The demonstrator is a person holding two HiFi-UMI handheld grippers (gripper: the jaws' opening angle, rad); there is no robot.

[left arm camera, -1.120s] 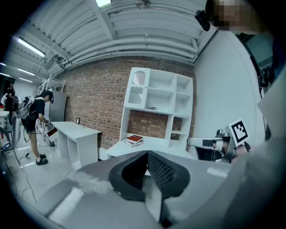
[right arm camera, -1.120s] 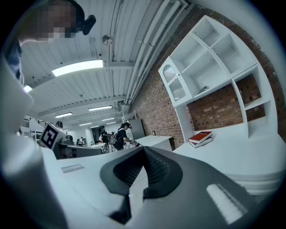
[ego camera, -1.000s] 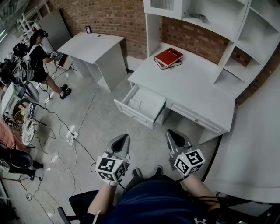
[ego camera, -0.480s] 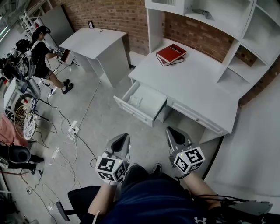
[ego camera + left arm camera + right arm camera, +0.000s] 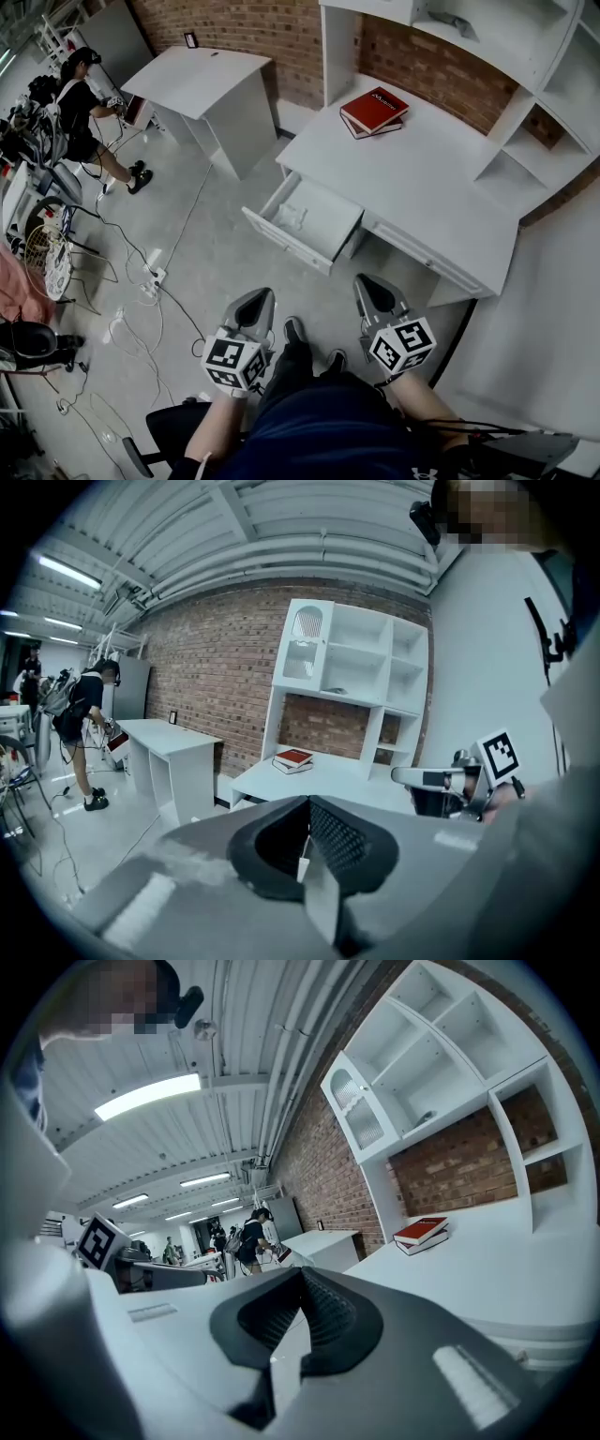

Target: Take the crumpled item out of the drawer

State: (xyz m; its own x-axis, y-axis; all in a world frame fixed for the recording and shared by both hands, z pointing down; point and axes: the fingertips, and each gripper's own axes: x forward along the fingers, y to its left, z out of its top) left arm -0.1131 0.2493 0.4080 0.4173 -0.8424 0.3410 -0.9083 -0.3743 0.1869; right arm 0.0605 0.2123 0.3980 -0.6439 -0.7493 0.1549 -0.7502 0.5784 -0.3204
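Head view looks steeply down from afar; 2 gripper views face level, sharing the red book (image 5: 375,110).

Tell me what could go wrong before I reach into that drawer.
Both the left gripper and right gripper are shut. Unless opened, they would likely just shove the crumpled item around the open drawer. The item is white on white, so it is easy to misjudge. Floor cables lie left of your path, a possible trip.

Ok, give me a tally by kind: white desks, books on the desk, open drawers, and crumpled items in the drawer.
White desks: 2
Books: 2
Open drawers: 1
Crumpled items: 1
Total: 6
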